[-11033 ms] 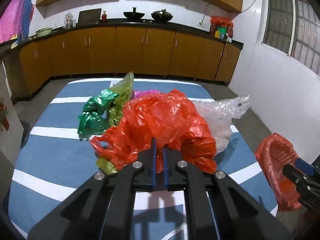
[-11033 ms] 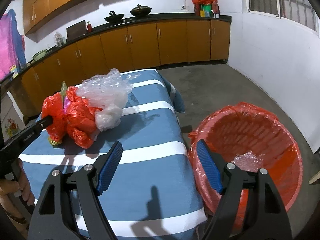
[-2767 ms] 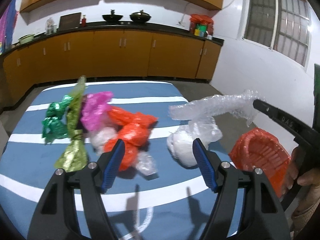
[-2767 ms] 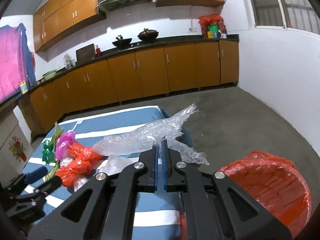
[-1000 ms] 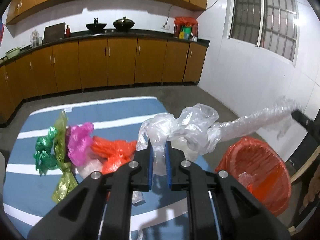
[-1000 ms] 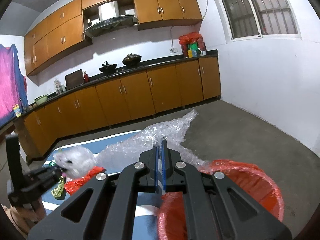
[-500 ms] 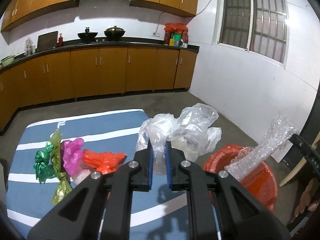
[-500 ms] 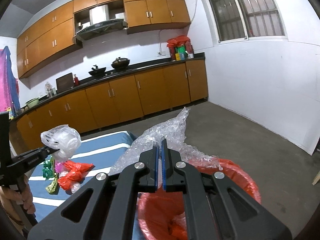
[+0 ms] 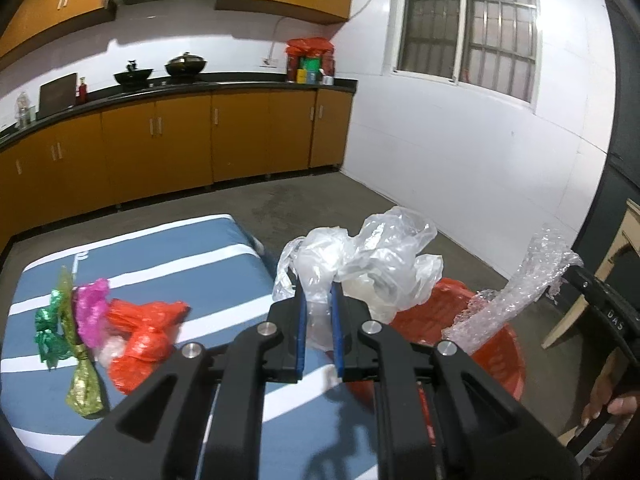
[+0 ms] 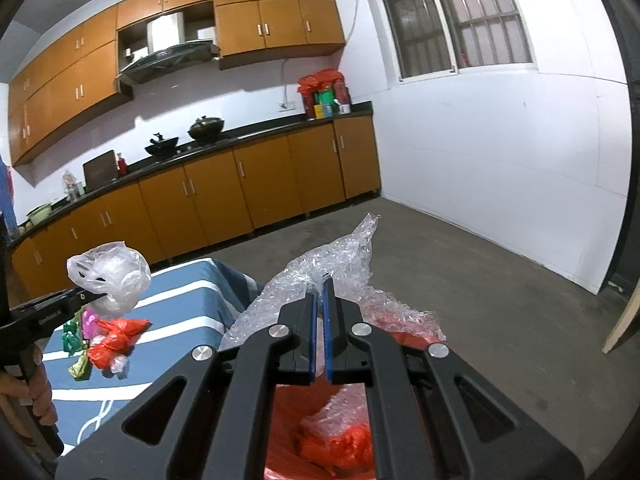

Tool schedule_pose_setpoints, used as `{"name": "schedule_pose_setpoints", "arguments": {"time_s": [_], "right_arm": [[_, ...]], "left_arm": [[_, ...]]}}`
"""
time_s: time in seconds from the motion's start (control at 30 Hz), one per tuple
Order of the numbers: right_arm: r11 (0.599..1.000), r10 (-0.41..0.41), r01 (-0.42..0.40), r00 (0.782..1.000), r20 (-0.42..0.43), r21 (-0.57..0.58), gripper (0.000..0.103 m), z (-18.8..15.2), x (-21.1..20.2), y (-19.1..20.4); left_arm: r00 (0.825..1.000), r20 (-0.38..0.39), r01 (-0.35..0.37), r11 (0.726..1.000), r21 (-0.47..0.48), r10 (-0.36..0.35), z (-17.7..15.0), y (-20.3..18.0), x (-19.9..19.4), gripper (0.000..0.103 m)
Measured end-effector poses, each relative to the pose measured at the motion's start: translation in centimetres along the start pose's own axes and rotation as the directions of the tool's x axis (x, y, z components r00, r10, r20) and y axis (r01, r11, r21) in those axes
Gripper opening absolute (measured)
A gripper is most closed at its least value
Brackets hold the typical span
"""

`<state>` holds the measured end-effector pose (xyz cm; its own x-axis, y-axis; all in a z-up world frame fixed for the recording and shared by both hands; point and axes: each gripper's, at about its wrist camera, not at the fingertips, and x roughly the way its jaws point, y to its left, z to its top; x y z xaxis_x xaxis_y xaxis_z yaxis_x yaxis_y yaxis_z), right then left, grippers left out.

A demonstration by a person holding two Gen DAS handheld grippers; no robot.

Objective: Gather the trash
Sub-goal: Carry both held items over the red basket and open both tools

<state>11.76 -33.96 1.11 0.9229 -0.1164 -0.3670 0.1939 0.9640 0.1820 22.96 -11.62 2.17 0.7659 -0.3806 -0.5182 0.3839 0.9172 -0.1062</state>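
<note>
Left tongs pinch a crumpled clear plastic bag, held in the air past the striped bed's edge; right tongs pinch bubble wrap above the red-lined bin; red bags, pink and green wrappers lie on the bed.

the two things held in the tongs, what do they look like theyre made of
Clear bag in the left tongs: thin, glossy plastic film, going by its see-through, crumpled, shiny folds. Bubble wrap in the right tongs: clear plastic sheet with a pebbled surface of small air cells that glint; probably soft polyethylene.
</note>
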Motion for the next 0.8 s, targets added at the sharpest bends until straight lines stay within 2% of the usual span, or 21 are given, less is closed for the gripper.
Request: {"name": "schedule_pose_setpoints", "arguments": {"time_s": [0.4,0.67,0.7,0.77,0.8], "right_arm": [[0.999,-0.049,0.050,0.998,-0.035,0.019,0.003,-1.3,-0.4,-2.5],[0.999,-0.045,0.046,0.996,-0.077,0.015,0.004,-1.7,0.3,-3.5],[0.999,-0.043,0.044,0.996,-0.082,0.015,0.007,-1.7,0.4,-3.5],[0.999,-0.038,0.040,0.995,-0.094,0.019,0.022,-1.9,0.6,-3.6],[0.999,-0.038,0.040,0.995,-0.094,0.020,0.041,-1.9,0.5,-3.6]], "left_arm": [[0.993,-0.052,0.104,0.994,0.034,-0.102,-0.5,-4.8,2.4,0.012],[0.984,-0.110,0.150,0.987,0.055,-0.144,-1.4,-7.7,4.7,0.014],[0.983,-0.116,0.152,0.987,0.056,-0.145,-1.5,-7.9,4.9,0.016],[0.980,-0.132,0.156,0.986,0.056,-0.147,-1.9,-8.2,5.6,0.017],[0.979,-0.141,0.155,0.986,0.057,-0.145,-2.1,-8.3,6.0,0.018]]}}
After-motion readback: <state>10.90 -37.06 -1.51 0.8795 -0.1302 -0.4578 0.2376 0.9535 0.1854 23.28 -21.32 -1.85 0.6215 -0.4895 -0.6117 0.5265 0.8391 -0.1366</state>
